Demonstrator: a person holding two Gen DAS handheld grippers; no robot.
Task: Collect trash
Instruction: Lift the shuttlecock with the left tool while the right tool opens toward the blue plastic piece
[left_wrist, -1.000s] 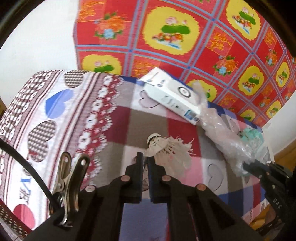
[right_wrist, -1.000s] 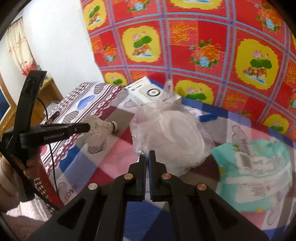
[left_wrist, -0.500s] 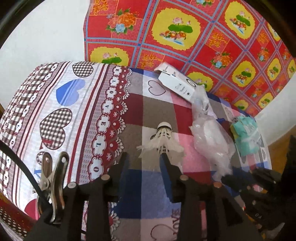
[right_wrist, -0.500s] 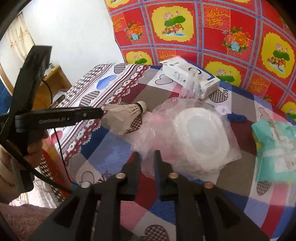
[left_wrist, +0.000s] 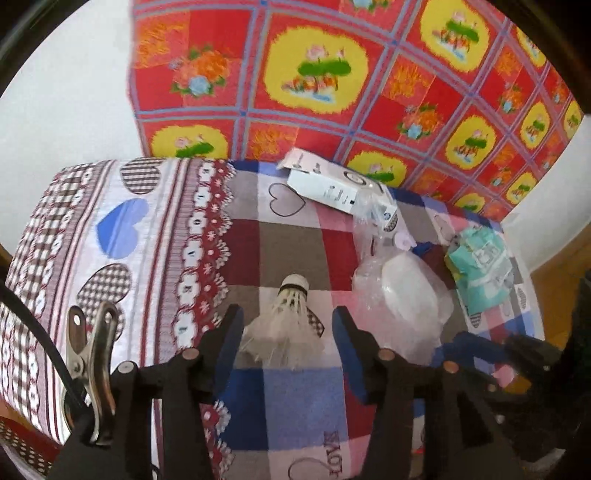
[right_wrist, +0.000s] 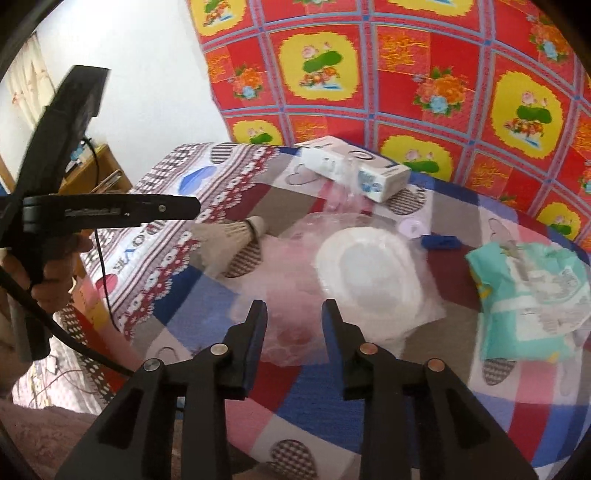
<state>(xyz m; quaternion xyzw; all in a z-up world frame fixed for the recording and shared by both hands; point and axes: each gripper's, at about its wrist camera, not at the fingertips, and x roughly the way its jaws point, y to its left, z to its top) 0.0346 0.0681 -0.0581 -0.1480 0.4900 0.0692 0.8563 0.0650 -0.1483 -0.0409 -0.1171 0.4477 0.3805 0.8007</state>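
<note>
A red and yellow flowered cloth (left_wrist: 369, 92) hangs on the wall behind the tabletop (left_wrist: 295, 398), which is covered in a checked cloth printed with hearts. On it, from far to near, lies the trash you are collecting. A white cardboard box (left_wrist: 332, 188) rests flat near the back edge, below the hanging cloth. A crumpled clear plastic bag (right_wrist: 347, 273) with a white round shape inside it spreads across the middle, its far end touching the box. A teal and white packet (right_wrist: 532, 295) lies to the right of the bag, apart from it. A white feathered shuttlecock (left_wrist: 288, 317) lies on its side to the left of the bag, cork end pointing away from you. A small blue piece (right_wrist: 439, 242) sits between the bag and the packet. Your left gripper (left_wrist: 287, 325) is angled down over the shuttlecock; its fingers (left_wrist: 231, 332) have just been opening and stand apart on either side of the feathers, not pressing on them. Your right gripper (right_wrist: 293, 317) is angled down at the near edge of the plastic bag; its fingers (right_wrist: 256, 325) have also just been opening and stand parted, with the bag's edge lying between them but not pinched. In the right wrist view your left hand (right_wrist: 55, 273) holds its gripper at the left edge of the tabletop.
</note>
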